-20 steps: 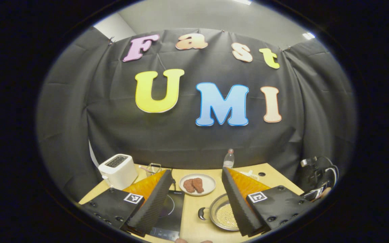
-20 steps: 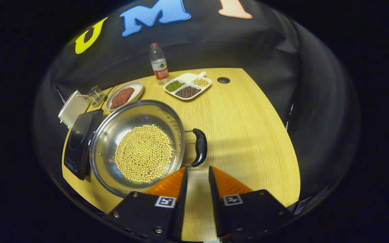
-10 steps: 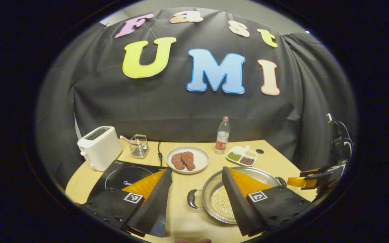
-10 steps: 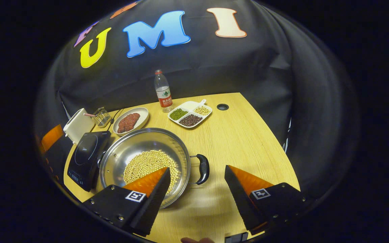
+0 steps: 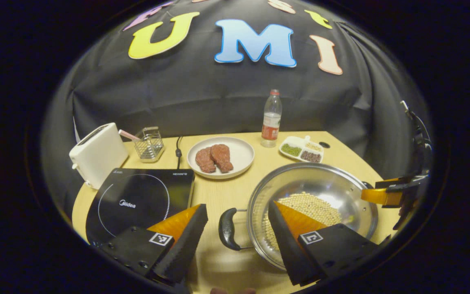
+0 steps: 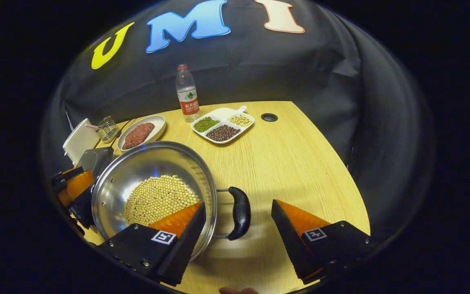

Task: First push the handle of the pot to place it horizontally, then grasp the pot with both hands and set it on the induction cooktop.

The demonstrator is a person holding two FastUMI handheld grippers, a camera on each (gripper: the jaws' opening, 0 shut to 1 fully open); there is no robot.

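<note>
In the left gripper view, the left gripper [image 5: 237, 228] is spread wide and holds nothing, its fingers straddling the pot's near handle [image 5: 227, 228], probably lined up to close on it. The pot [image 5: 320, 183], with pale beans inside, sits on the wooden table [image 5: 227, 192] just beside the induction cooktop [image 5: 137, 200]. Behind stand a toaster [image 5: 96, 153], a plate of meat [image 5: 220, 157] and a bottle [image 5: 271, 118]

In the right gripper view, the right gripper [image 6: 237, 232] is equally wide and empty around the opposite handle [image 6: 239, 212] (a two-sided lift seems intended). A divided dish [image 6: 222, 124] lies near the black cloth wall
</note>
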